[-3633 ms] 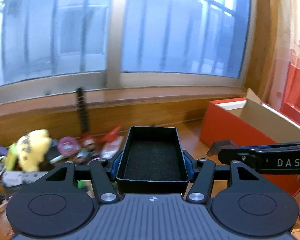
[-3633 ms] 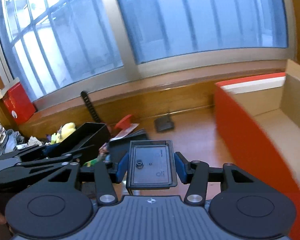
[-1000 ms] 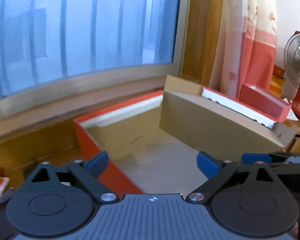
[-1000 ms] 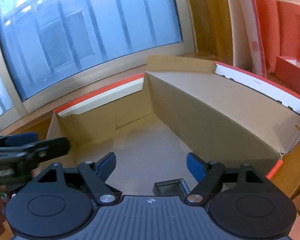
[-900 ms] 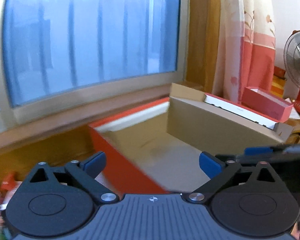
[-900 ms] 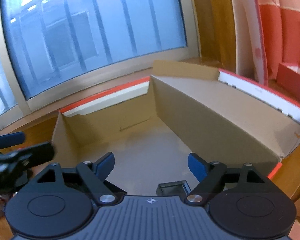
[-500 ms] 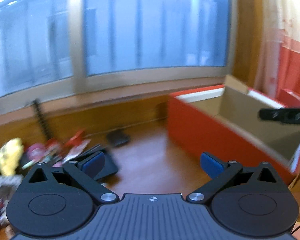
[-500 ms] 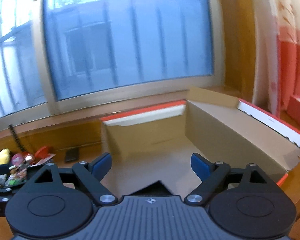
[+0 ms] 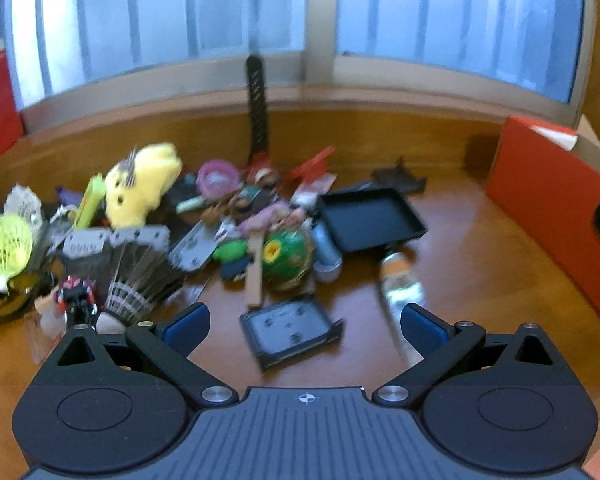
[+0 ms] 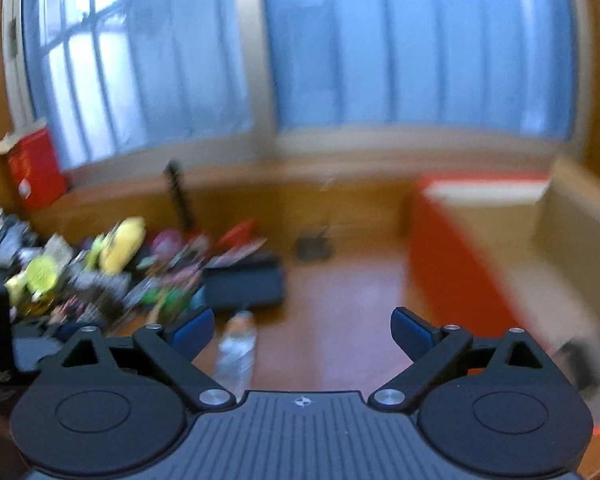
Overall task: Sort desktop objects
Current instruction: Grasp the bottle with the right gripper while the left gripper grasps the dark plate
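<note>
The left gripper [image 9: 304, 326] was spread wide with nothing in it, over a flat black lid [image 9: 290, 330] on the shiny wooden counter [image 9: 480, 280]. Behind the lid sat a square black tray [image 9: 370, 218], a round green ball [image 9: 286, 258] and a soft yellow toy [image 9: 140, 184]. The right gripper [image 10: 302, 326] had just been opening and held nothing, left of the red cardboard box [image 10: 452, 256]

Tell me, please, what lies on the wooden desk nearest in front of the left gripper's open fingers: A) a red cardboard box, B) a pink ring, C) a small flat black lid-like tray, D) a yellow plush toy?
C: the small flat black lid-like tray lies on the wooden desk just ahead of the empty left gripper; the pile's toys lie farther back.
</note>
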Demonstrator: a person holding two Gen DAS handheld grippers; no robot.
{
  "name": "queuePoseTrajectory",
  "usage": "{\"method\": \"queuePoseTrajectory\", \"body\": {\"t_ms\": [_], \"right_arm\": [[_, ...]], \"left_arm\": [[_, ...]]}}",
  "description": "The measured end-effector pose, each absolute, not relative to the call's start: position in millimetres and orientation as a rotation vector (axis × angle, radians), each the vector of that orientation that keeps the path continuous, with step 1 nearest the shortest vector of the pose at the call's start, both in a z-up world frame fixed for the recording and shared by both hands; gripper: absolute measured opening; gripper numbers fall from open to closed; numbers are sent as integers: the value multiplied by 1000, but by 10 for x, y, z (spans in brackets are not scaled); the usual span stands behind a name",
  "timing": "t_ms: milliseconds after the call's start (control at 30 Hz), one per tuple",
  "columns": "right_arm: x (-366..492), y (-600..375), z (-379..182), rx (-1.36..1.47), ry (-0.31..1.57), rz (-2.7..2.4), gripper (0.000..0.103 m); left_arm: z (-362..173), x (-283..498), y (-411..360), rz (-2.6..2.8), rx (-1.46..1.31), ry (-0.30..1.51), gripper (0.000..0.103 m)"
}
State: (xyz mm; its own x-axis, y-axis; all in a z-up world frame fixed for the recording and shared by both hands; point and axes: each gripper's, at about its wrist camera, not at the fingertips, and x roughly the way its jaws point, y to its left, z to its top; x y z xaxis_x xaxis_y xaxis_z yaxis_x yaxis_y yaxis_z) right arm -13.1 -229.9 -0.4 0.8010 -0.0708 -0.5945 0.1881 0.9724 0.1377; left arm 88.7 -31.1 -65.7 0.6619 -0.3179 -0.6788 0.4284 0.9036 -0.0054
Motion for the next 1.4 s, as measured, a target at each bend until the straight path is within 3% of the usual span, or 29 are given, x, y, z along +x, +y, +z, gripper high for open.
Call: {"method": "queuePoseTrajectory", "body": {"t_ms": [133,300,767,867,967,1400], "right_arm": [[50,-2116,-270,189,694,-138,90],[310,-2182,-549,300,767,-135,72],[989,-1884,-882,160,801,-107,68],[1053,-1854,-960,135,816,-114,58],[1023,-1887,-963,102,804,-144,38],[851,-2082,-961,144,789,-192,37]], "left_arm": [[-811,947,-227,-449,147,764,101],[-945,956,-254,-490,169,751,98],[-1105,1069,-155,-458,193,726,88],[-1094,1091,-152,-489,182,722,84],[-1105,1123,-241,-508,192,715,82],[-1142,1156,-406,-500,207,711,84]]}}
